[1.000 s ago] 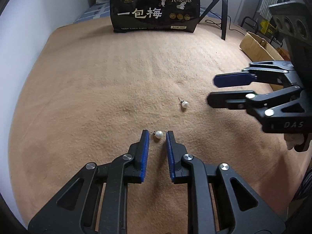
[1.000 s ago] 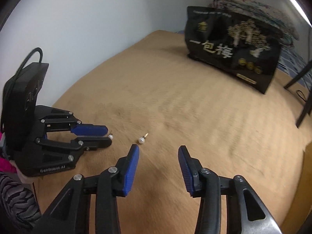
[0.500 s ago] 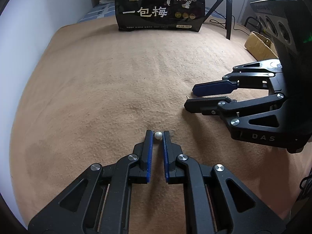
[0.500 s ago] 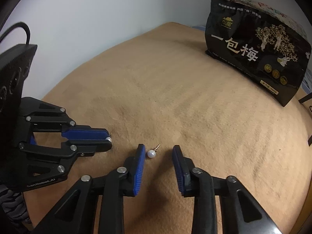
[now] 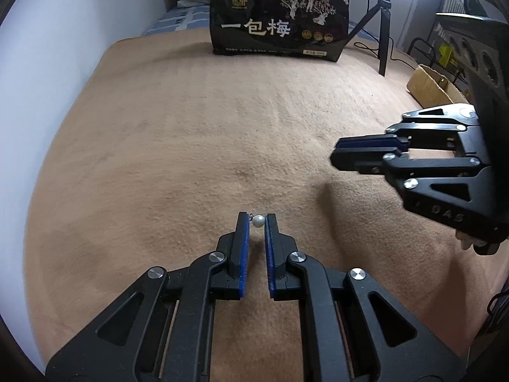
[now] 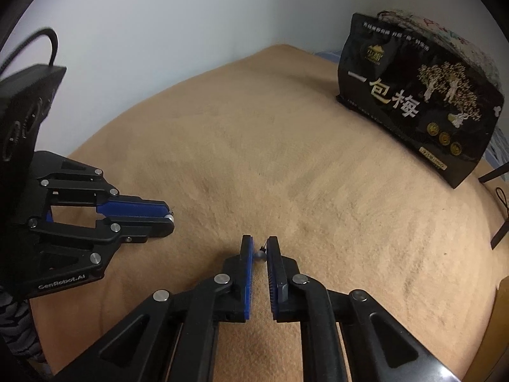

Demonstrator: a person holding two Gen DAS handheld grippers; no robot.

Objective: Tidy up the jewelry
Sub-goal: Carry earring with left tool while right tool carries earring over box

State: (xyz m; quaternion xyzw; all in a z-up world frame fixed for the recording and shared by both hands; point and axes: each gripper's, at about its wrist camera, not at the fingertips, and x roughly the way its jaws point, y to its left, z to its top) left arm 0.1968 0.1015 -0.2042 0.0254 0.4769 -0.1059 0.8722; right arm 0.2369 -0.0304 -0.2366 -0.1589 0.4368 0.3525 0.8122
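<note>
Pinching pearl earrings point(image 5: 258, 221), both tongs' tips

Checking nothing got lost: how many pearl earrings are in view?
2. One earring sits between the left gripper fingers; the other earring sits between the right gripper fingers. None lie loose on the blanket.

On the bed point(image 5: 191, 146), 2 earrings sit apart, each between a gripper's fingers: the left earring point(image 5: 258, 221) in the left gripper point(image 5: 255, 222), the right earring point(image 6: 260, 256) in the right gripper point(image 6: 260, 245). The right gripper lies right of the left. A bag point(image 5: 280, 31) stands at the far end, a tripod point(image 5: 380, 31) to its right.
</note>
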